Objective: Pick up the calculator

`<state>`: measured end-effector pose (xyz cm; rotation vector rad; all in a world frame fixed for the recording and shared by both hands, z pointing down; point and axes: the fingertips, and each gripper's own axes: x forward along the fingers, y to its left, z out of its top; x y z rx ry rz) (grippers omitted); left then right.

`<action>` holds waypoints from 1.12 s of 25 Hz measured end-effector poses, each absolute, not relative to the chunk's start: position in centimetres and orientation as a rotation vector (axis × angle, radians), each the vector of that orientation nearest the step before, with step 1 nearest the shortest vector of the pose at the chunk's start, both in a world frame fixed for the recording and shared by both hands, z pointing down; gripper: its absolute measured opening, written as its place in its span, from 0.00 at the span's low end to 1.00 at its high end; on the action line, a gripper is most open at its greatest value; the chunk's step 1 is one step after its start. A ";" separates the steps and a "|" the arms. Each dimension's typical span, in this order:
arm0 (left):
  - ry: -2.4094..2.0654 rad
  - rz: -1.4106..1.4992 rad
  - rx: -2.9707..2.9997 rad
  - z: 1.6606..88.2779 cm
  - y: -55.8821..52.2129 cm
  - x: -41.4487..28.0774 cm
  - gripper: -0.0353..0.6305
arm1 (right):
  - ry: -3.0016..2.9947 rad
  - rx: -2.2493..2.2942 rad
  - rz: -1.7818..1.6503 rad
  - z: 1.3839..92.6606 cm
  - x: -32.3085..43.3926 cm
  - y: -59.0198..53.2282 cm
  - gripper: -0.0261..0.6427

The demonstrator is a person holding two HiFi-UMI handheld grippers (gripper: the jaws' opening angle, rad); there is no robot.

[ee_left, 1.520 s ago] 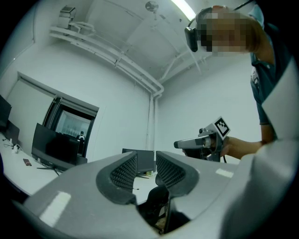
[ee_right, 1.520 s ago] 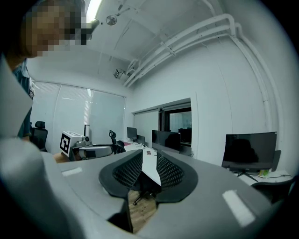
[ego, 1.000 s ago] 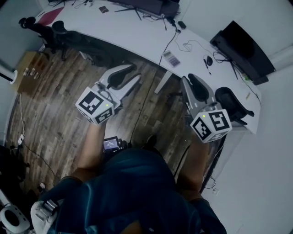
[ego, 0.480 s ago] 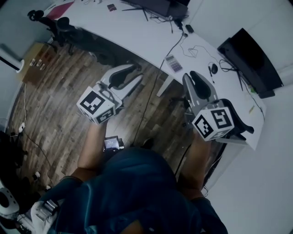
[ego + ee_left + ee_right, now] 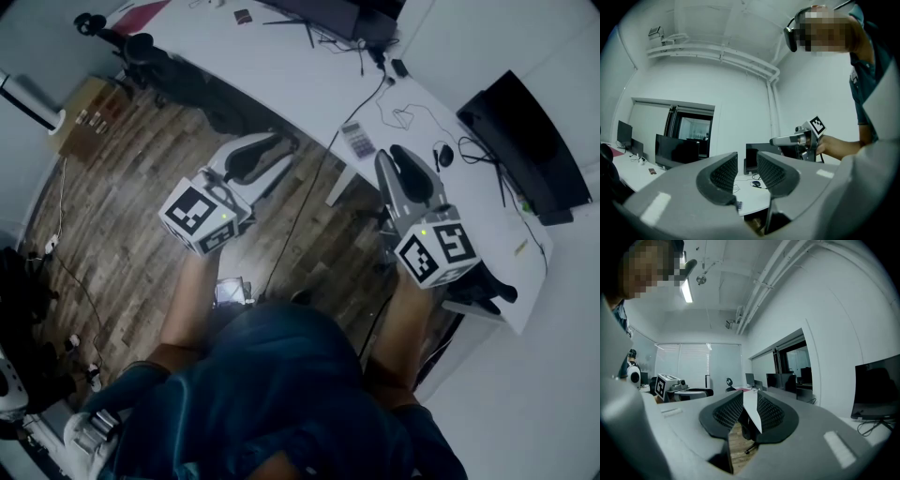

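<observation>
White bench (image 5: pixel 281 75) curves across the far side of the room, and the calculator (image 5: pixel 357 141) lies on it close to the near edge, flat and untouched, with a black cable running past it and a mouse (image 5: pixel 444 155) further along to the right. From where I stand, nothing of the task looks done yet: the calculator has not been lifted or even reached.

The person holds both tools out level in front of them, over the wooden floor (image 5: pixel 122 187). The right gripper (image 5: pixel 394 157) is the closer of the two; its tips sit just short of the bench edge, near the calculator but apart from it. Its jaws stand only a little way apart, with nothing between them; through the narrow gap I see just the bench edge and a chair beyond. The left gripper (image 5: pixel 281 152) hangs further to the left, well apart from the calculator, its jaws likewise a small way apart and empty.

What is left, by my reckoning, is nearly everything: bring a gripper over the bench to the calculator, widen the jaws enough to take it, close on it and lift it clear.
</observation>
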<state>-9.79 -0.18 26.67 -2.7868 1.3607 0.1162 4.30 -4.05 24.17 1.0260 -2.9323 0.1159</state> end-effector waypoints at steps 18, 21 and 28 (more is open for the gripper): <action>1.240 0.001 -2.833 27.3 -4.9 0.6 0.25 | -2.952 1.133 0.178 25.4 14.7 -8.4 0.15; 1.208 -0.002 -2.852 27.3 -5.8 1.5 0.25 | -2.940 1.168 0.197 25.6 15.7 -8.8 0.15; 1.076 0.027 -2.908 27.1 -8.8 2.4 0.25 | -2.871 1.293 0.191 25.7 16.9 -10.3 0.15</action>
